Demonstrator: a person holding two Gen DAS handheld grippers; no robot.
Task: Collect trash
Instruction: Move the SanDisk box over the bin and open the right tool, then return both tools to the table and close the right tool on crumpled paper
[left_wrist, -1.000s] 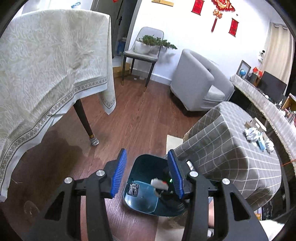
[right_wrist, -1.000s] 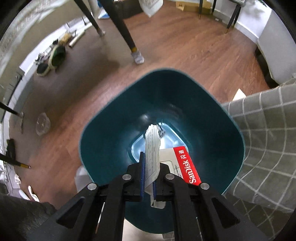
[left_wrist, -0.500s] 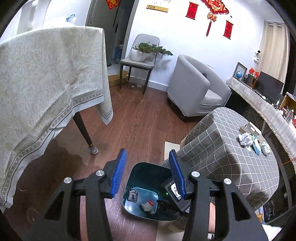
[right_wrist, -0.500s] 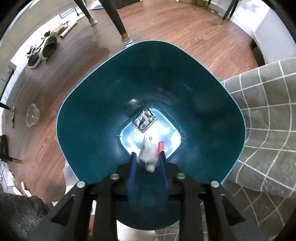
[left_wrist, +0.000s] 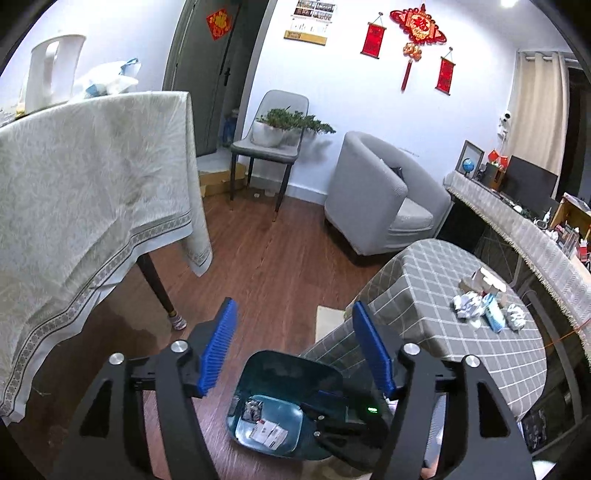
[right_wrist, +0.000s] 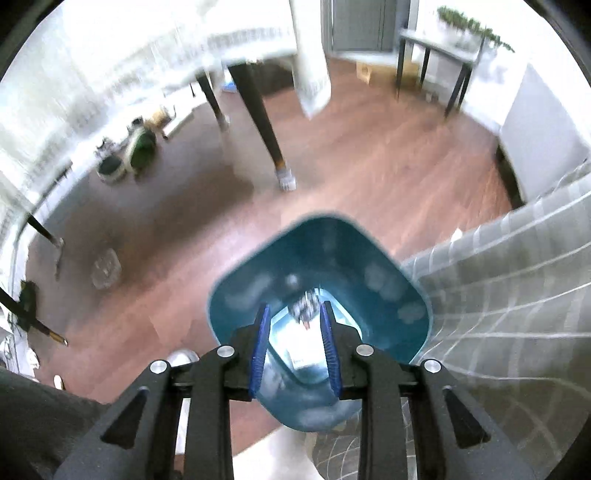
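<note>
A teal trash bin (left_wrist: 280, 373) stands on the wood floor beside a low checked-cloth table (left_wrist: 424, 280); it also shows in the right wrist view (right_wrist: 369, 266). A white card package (left_wrist: 269, 432) and a small foil wrapper (left_wrist: 252, 410) lie on its bottom. Crumpled papers and wrappers (left_wrist: 480, 310) lie on the checked table. My left gripper (left_wrist: 295, 343) is open and empty, high above the bin. My right gripper (right_wrist: 295, 343) is open and empty, just above the bin mouth; it also shows in the left wrist view (left_wrist: 343, 421).
A big table with a pale cloth (left_wrist: 92, 192) stands at the left, one leg (left_wrist: 159, 288) near the bin. A grey armchair (left_wrist: 380, 199) and a chair with a plant (left_wrist: 273, 144) are at the back. A long sideboard (left_wrist: 517, 229) runs along the right.
My right gripper opened and let the white card package fall into the bin, then rose up from the bin. My left gripper rose higher.
</note>
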